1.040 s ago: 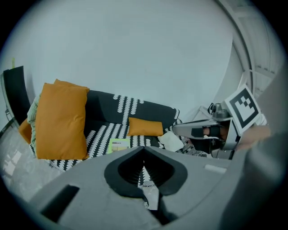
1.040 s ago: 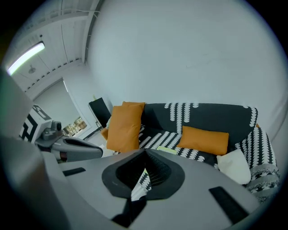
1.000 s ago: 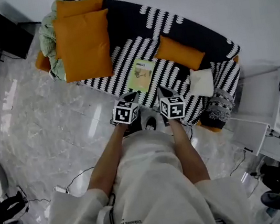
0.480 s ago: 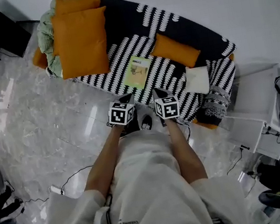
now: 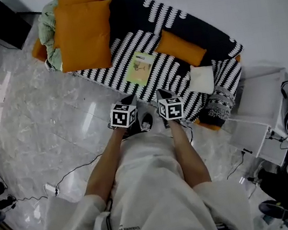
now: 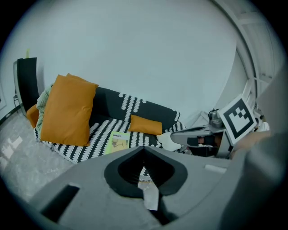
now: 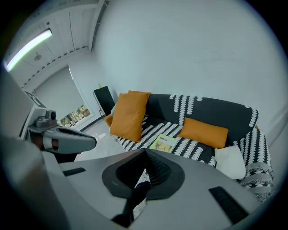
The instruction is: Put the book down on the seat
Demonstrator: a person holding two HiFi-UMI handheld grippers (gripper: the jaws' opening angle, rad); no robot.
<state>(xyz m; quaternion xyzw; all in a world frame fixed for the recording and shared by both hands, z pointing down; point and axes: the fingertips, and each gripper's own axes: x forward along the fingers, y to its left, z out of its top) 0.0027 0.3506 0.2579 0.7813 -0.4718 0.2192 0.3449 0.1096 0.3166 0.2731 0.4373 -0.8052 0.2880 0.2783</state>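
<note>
Green book (image 5: 141, 67) lies flat on the striped sofa seat (image 5: 172, 73), apparently delivered, hence left tongs (image 5: 129, 97) and right tongs (image 5: 161, 92) closed, empty, well apart from it.

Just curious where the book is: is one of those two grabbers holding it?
No, the book lies flat on the sofa seat, clear of the left gripper and the right gripper.

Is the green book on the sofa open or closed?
Closed: the book lies flat on the striped seat, cover up, no pages showing.
</note>
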